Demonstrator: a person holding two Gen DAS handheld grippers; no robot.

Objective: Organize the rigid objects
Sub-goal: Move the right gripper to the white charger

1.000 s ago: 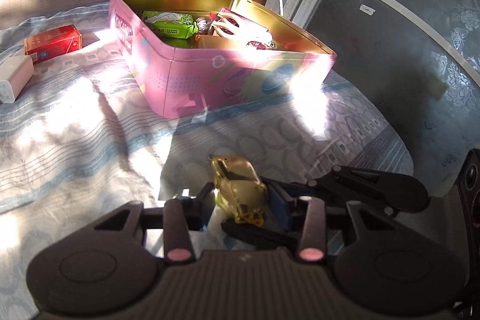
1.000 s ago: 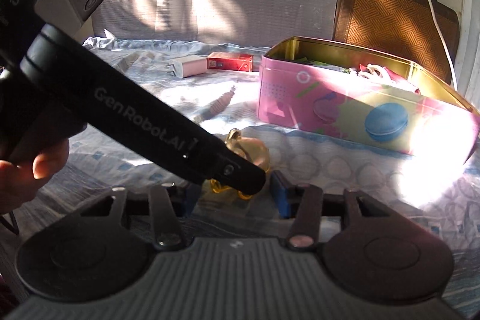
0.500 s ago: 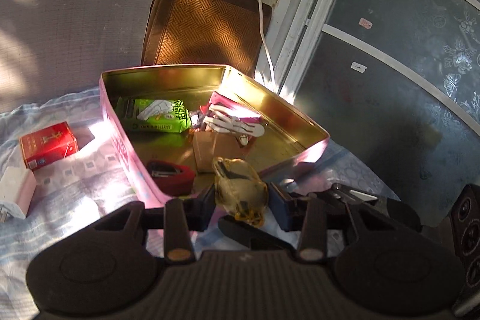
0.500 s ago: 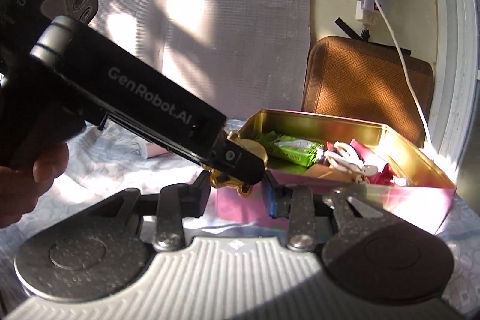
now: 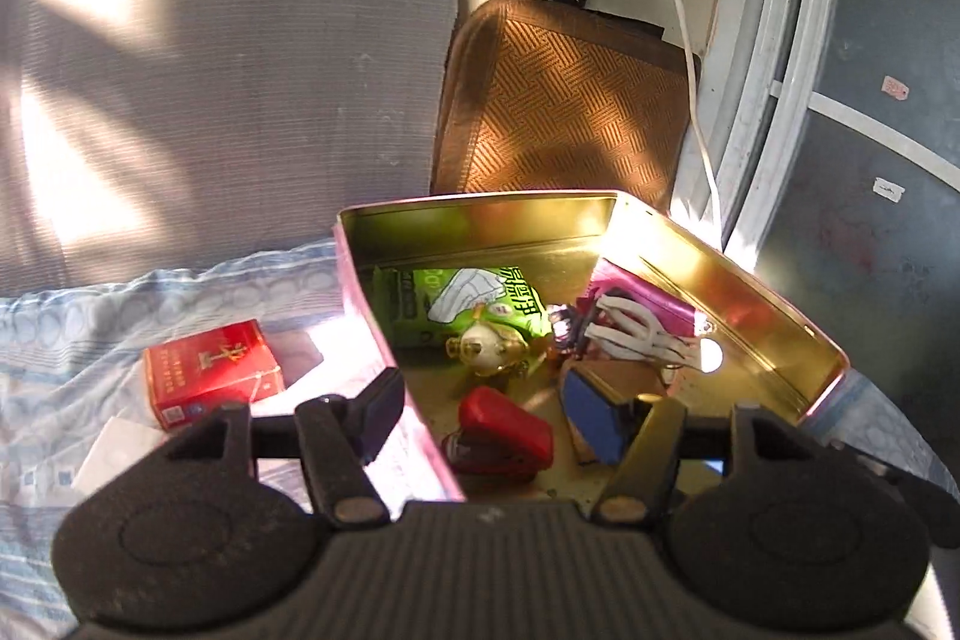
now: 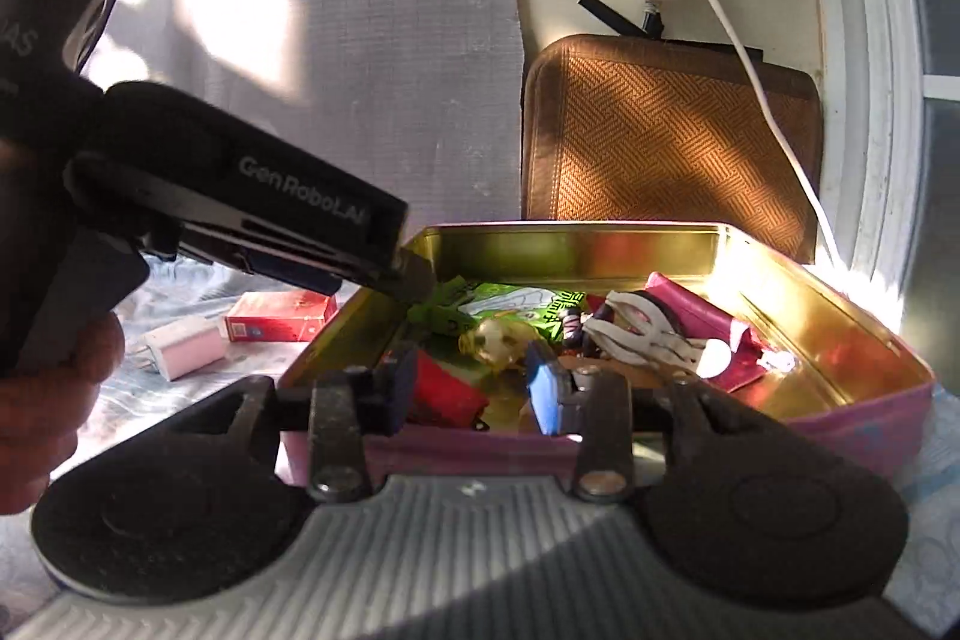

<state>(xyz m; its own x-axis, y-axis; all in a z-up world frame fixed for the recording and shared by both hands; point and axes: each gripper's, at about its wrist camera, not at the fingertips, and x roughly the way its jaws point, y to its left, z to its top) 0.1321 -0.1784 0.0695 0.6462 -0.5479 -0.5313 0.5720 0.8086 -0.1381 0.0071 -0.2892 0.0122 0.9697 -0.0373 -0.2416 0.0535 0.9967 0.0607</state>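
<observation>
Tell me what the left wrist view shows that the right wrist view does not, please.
Only the left wrist view shows the open left tongs from behind, and the grey glass door. Only the right wrist view shows the open right tongs, a hand and the pink charger. Both show the pink tin, the gold figurine lying in it, the red stapler and the red box.

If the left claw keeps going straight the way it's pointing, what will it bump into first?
Probably the little gold figurine lying in the pink tin. The open left claw points into the tin, and the figurine sits dead ahead, though the red stapler just below might catch first.
</observation>
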